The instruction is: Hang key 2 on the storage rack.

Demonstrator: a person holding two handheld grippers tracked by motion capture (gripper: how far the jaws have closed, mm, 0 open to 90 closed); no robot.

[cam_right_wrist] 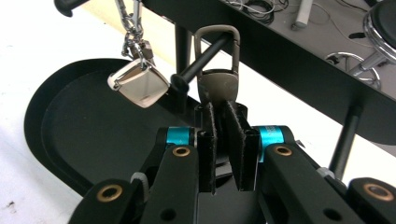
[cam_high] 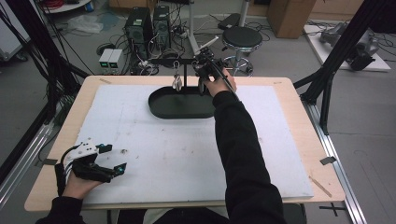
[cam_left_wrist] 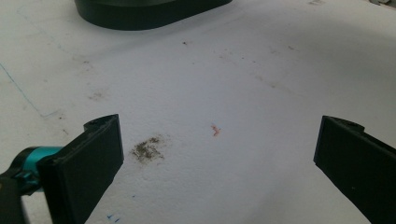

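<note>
And here's the right gripper (cam_right_wrist: 223,126) up at the far edge of the table (cam_high: 299,135), about twelve o'clock in the high view, clenched tight on the lower end of a bronze clasp (cam_right_wrist: 217,70). The clasp's loop is threaded over a short peg (cam_right_wrist: 201,63) that sticks out of the black stand (cam_right_wrist: 280,51), and the grip is low on the clasp body, which leaves the loop free to ride on that peg; that looks like the reason for holding it there. Whether the clasp is going on or coming off I can't judge from this.

At ten o'clock from the clasp in the right gripper view, a silver square charm (cam_right_wrist: 138,83) dangles on its chain (cam_right_wrist: 130,23) (already hung, by the look of it), directly over the black oval tray (cam_right_wrist: 70,130), which sits below, presumably to catch anything that slips.

The left gripper (cam_left_wrist: 217,154) is down at seven o'clock in the high view, jaws released wide with nothing between them, hovering over the stained white mat (cam_left_wrist: 243,84), parked well clear so the right arm has room.
</note>
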